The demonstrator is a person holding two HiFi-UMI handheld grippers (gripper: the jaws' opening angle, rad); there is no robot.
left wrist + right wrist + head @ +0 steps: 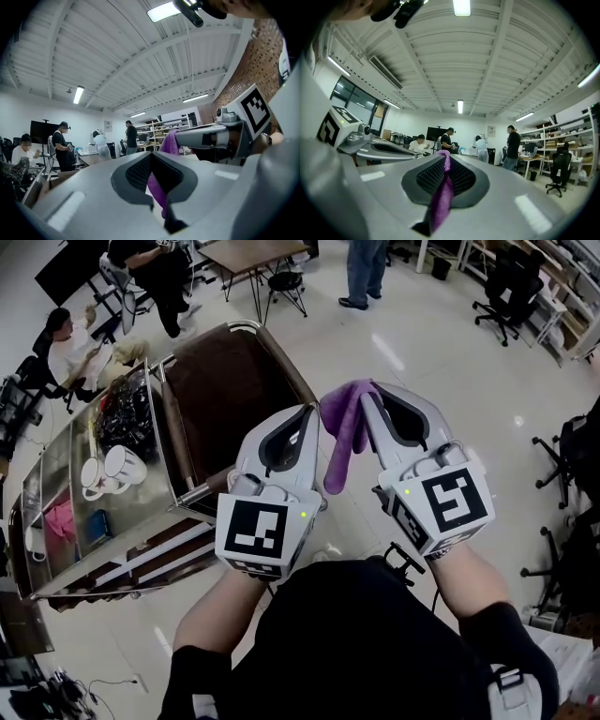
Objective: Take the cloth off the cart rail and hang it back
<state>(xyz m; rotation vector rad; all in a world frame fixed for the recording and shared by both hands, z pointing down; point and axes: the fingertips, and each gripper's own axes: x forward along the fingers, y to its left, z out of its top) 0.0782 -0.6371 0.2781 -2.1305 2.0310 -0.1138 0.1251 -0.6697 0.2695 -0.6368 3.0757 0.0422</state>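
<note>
Two tongs, left tongs (310, 414) and right tongs (367, 396), both clamped on purple cloth (343, 442)

Bits tucked out of sight here!
The cart (56, 451) has its near corner hidden behind the left gripper (309, 411); the cloth (342, 442) has its top end swallowed inside the right gripper (367, 395); far off, a standing person (366, 268) is cut by the top edge.

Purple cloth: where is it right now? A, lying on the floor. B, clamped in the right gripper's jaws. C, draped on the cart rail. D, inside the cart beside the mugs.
B: the purple cloth sits pinched between the shut jaws of the right gripper, off the cart.
</note>
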